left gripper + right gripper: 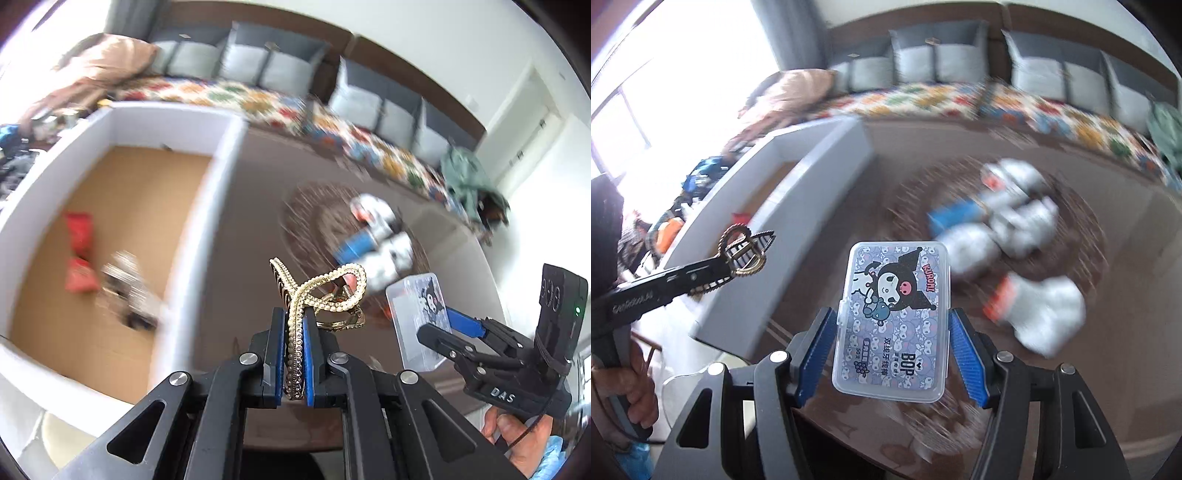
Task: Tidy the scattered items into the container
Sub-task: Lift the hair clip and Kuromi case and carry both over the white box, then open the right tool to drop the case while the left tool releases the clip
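A: Both tools are loaded. The left gripper (pixel 294 354) is clamped on the gold hair clip (pixel 321 291), pinching only one thin beaded arm; the right gripper (pixel 892 350) squeezes the plastic floss box (pixel 892 321) by its long edges, above the brown table (pixel 251 229) and short of the white container (pixel 225 155).

B: Risks?

A: The clip could swivel or slide out of that narrow pinch and drop outside the wall; the smooth box might pop free if tilted; the hands are close enough to bump. Blur hides the remaining pile, probably white socks (pixel 1019 218), so I can't judge those.
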`<state>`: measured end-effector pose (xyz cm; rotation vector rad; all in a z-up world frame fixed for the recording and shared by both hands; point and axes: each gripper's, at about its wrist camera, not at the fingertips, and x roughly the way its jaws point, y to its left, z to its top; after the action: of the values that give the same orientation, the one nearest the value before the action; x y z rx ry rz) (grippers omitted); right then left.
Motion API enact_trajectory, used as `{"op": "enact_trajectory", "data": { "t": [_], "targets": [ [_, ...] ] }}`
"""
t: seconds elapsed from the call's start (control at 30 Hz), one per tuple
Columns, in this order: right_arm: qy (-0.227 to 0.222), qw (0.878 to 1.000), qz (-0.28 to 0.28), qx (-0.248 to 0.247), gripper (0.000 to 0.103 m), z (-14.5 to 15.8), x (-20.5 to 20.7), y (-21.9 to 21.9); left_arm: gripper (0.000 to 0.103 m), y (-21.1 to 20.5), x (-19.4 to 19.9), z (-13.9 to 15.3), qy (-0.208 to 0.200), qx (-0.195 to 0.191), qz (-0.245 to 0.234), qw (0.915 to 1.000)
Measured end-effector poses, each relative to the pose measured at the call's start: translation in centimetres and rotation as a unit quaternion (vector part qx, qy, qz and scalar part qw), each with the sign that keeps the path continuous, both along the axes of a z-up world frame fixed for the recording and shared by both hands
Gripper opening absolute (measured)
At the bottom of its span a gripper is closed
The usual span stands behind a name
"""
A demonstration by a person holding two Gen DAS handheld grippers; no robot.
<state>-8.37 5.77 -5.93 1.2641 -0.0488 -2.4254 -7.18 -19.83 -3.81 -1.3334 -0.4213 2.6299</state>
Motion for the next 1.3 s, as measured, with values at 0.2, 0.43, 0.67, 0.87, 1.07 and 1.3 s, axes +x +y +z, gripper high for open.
{"op": "enact_trajectory", "data": {
  "t": [0.2, 0.43, 0.67, 0.87, 1.07, 1.3],
  "targets": [
    [0.026, 0.994, 0.101, -0.025, 0.062, 3.8, -1.6, -11.6, 0.008, -10.7, 0.1, 1.7, 0.002, -0.032, 0.082, 0.9961],
    [0.003, 0.977, 0.209, -0.048, 0.063, 2.6, -1.9, -25.7, 0.008, -20.6, -0.2, -2.2, -0.058, -0.05, 0.141, 0.9871],
    [-0.073, 0.969, 0.234, -0.044, 0.063, -4.4, -4.0, -33.3, 0.008, -23.8, -0.6, -6.9, -0.115, -0.052, 0.146, 0.9811],
    [-0.115, 0.967, 0.22, -0.063, 0.064, -6.7, -5.6, -33.3, 0.01, -24.0, -1.5, -8.9, -0.141, -0.032, 0.137, 0.98],
    [-0.115, 0.968, 0.197, -0.102, 0.064, -5.5, -6.1, -31.2, 0.028, -24.3, -1.7, -7.8, -0.13, -0.035, 0.152, 0.9791],
    [-0.113, 0.968, 0.171, -0.143, 0.064, -4.0, -6.5, -28.7, 0.031, -22.8, -1.9, -6.3, -0.115, -0.037, 0.146, 0.9818]
  ]
}}
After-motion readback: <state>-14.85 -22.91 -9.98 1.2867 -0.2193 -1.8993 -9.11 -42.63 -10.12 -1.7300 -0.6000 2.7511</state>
